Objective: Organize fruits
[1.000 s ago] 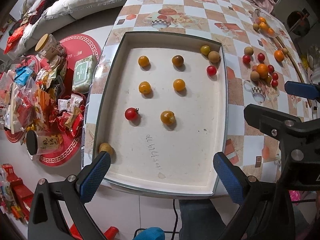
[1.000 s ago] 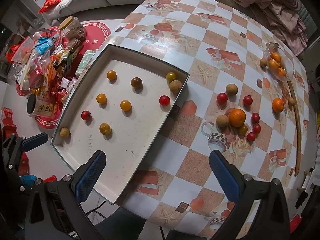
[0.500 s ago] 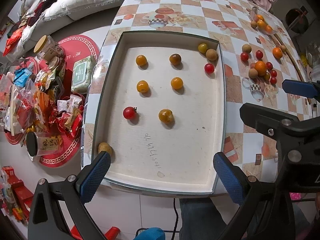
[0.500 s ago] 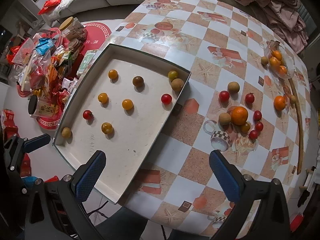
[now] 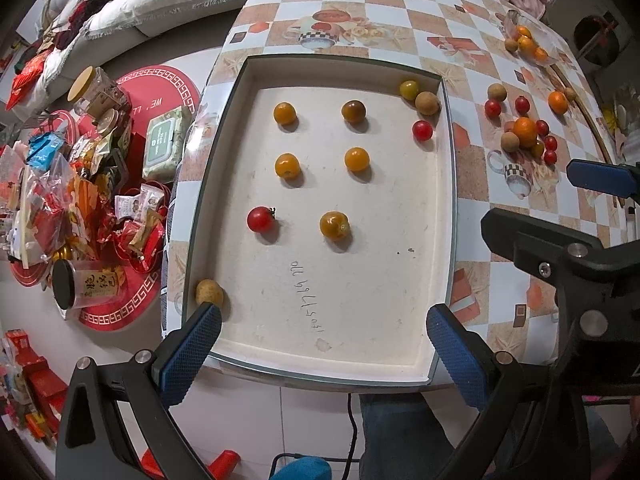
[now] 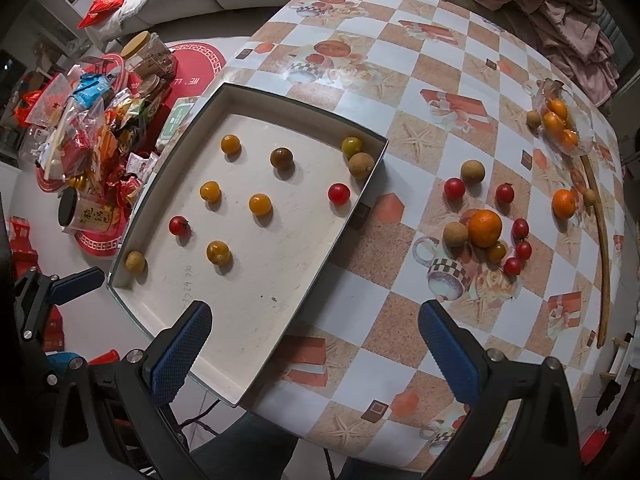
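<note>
A shallow white tray lies on the checkered table and holds several small fruits: orange-yellow tomatoes, a red tomato, another red one near its right wall, and a brown longan in its near-left corner. Loose fruits lie on the table right of the tray, grouped round an orange. My left gripper hovers open above the tray's near edge. Also open and empty, my right gripper hangs over the tray's near-right corner.
A clear bag of oranges and a long wooden stick lie at the table's far right. Snack packets and jars crowd the floor on the left. Pink clothes are piled beyond the table. A person's leg shows below the table edge.
Both grippers have drifted slightly back and up, so the tray and fruits sit a little farther off. No fruit has moved, and both stay open.
</note>
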`<move>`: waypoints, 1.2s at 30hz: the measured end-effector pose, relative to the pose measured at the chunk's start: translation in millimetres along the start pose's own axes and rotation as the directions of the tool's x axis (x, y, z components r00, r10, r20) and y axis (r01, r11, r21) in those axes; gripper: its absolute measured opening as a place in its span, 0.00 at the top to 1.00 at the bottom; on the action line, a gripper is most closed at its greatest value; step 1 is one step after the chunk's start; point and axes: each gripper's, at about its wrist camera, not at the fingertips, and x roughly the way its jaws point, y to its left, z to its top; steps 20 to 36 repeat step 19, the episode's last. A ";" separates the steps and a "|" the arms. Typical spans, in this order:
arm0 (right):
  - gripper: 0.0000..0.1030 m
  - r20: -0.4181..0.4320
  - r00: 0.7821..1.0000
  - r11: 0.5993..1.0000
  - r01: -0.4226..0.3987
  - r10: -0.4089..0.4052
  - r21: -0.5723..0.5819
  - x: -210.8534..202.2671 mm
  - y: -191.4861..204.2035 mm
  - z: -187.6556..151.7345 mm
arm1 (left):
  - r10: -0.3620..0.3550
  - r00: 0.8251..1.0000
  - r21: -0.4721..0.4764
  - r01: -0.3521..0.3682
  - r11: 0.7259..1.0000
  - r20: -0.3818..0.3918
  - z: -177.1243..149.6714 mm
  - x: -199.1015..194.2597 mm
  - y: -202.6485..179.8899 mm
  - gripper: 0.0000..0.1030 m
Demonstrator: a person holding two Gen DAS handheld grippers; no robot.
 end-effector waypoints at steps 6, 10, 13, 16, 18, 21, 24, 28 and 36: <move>0.00 -0.003 1.000 1.000 0.000 0.000 -0.001 -0.3 -0.8 0.8 | -0.006 1.000 0.004 0.006 1.000 -0.005 1.1 1.9 0.2 0.00; 0.00 -0.004 1.000 1.000 0.000 0.000 -0.005 2.2 2.7 -0.6 | -0.003 1.000 0.013 0.003 1.000 -0.007 2.0 3.5 -0.5 0.00; 0.00 -0.006 1.000 1.000 -0.003 0.003 -0.010 3.7 1.3 1.0 | -0.003 1.000 0.017 0.003 1.000 -0.006 3.2 3.8 -1.2 0.00; 0.00 -0.008 1.000 1.000 -0.007 0.007 -0.011 4.6 0.2 2.3 | 0.008 1.000 0.027 -0.008 1.000 0.015 3.5 1.3 -2.6 0.00; 0.00 -0.008 1.000 1.000 -0.006 0.006 -0.011 4.9 0.8 1.9 | 0.007 1.000 0.031 -0.008 1.000 0.023 4.1 -0.4 -3.0 0.00; 0.00 -0.008 1.000 1.000 -0.006 0.006 -0.009 4.5 0.3 2.2 | 0.003 1.000 0.028 -0.003 1.000 0.021 4.7 -0.5 -2.6 0.00; 0.00 -0.008 1.000 1.000 -0.006 0.006 -0.009 4.5 0.3 2.2 | 0.003 1.000 0.028 -0.003 1.000 0.021 4.7 -0.5 -2.6 0.00; 0.00 -0.008 1.000 1.000 -0.006 0.006 -0.009 4.5 0.3 2.2 | 0.003 1.000 0.028 -0.003 1.000 0.021 4.7 -0.5 -2.6 0.00; 0.00 -0.008 1.000 1.000 -0.006 0.006 -0.009 4.5 0.3 2.2 | 0.003 1.000 0.028 -0.003 1.000 0.021 4.7 -0.5 -2.6 0.00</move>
